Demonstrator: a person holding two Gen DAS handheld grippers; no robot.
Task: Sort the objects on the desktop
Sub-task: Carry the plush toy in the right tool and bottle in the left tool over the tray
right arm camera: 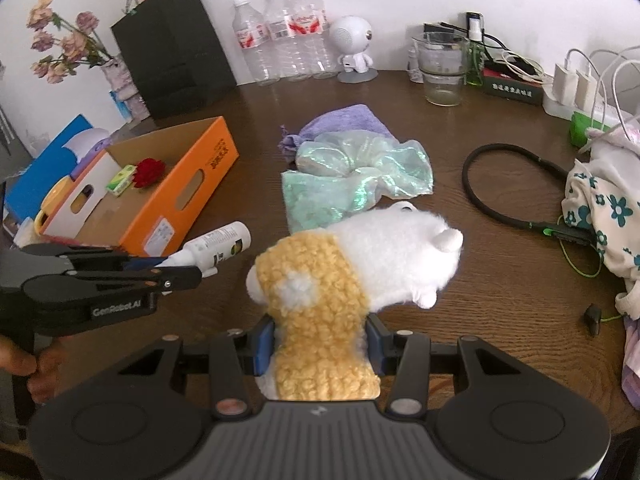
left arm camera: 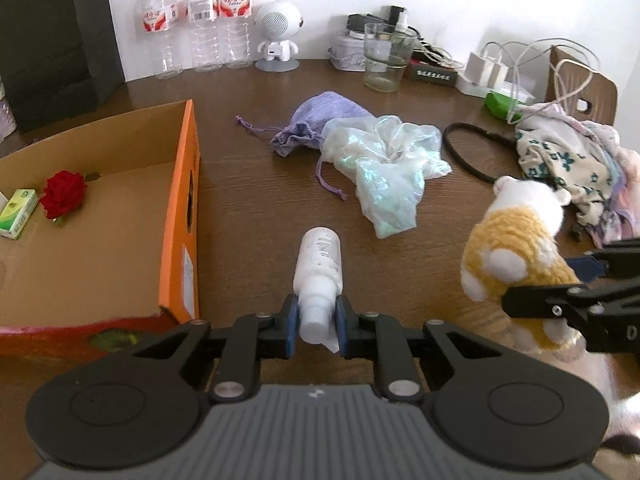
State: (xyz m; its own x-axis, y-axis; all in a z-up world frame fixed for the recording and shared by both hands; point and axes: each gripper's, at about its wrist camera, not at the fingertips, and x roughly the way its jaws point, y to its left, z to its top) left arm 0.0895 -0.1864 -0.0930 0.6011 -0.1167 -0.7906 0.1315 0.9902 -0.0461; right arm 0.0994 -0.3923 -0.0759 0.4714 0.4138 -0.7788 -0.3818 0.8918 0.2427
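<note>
Both hand-held grippers you tilt downward over the surface [left arm camera: 248, 184]: your left hand-held gripper [left arm camera: 317, 320] clamps a smooth white spray bottle [left arm camera: 320, 264], your right hand-held gripper [right arm camera: 320, 344] squeezes a fluffy yellow-white plush toy [right arm camera: 344, 272].

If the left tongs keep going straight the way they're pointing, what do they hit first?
Probably bare table. The left tongs, gripping the white spray bottle, point down past it at open wood; the iridescent pouch lies just right of that line, though depth is uncertain.
</note>
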